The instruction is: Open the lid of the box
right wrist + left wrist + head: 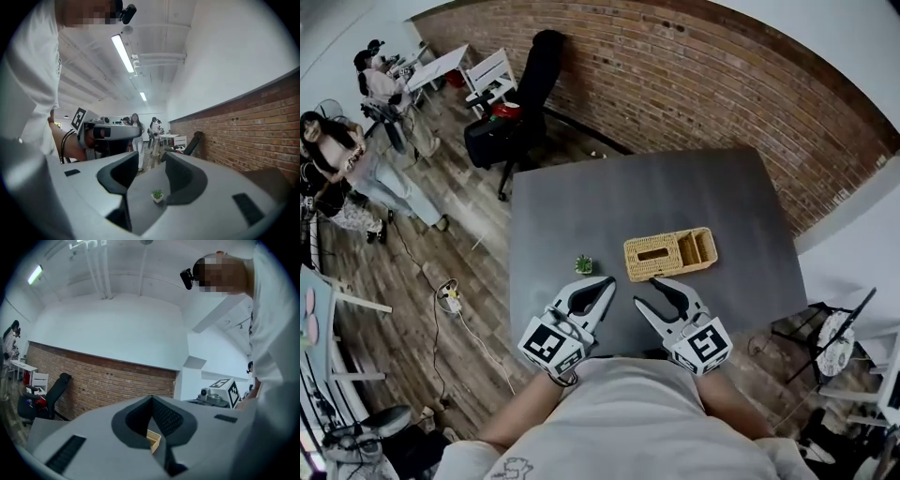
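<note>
A woven yellow box (669, 253) lies on the grey table (581, 211); its slotted lid covers the left part, and open compartments show on the right. Both grippers hover level near the table's front edge, short of the box. My left gripper (607, 281) points at the box's left end, its fingertips meeting with nothing held. A corner of the box (153, 441) shows through the left gripper (151, 398). My right gripper (647, 291) stands open and empty just in front of the box. Between the open jaws of the right gripper (151, 160) I see a tiny potted plant (157, 196).
The small green plant (583, 265) stands left of the box. A black office chair (530, 84) is beyond the table's far left corner, with a brick wall (722, 84) behind. People stand at the far left (337, 159). A power strip (450, 300) lies on the floor.
</note>
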A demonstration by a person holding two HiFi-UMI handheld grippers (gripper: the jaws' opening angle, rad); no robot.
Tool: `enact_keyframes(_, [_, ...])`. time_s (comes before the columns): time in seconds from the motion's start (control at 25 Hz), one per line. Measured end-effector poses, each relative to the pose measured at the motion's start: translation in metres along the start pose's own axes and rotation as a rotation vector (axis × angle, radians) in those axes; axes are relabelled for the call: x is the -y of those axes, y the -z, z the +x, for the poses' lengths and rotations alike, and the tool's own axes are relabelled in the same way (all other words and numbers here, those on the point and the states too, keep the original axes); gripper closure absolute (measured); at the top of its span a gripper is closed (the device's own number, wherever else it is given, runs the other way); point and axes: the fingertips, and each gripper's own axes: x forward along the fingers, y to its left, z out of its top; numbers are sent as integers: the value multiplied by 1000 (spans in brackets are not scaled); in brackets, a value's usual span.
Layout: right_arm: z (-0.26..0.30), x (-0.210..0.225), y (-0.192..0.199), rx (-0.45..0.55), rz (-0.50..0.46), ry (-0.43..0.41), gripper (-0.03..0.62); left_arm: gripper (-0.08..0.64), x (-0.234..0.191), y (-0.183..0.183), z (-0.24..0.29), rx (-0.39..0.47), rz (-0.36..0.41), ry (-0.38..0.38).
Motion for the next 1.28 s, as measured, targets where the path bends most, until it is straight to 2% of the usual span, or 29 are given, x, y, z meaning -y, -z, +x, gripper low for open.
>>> enact_keyframes(0.4, [-25, 57, 2, -4, -10, -164, 405, 549, 22, 5, 49, 9, 7, -161])
enact_keyframes(0.68, [-41, 72, 7, -12, -13, -244, 405, 549, 38, 8, 63, 11, 10, -240])
enact_keyframes(0.92, [-41, 78, 14, -22, 3, -268, 405, 549, 35, 14, 68, -7, 6, -268])
enact_keyframes(1.28, [-25, 102, 30, -86, -2, -251, 405, 549, 11, 31, 93, -49, -33, -239])
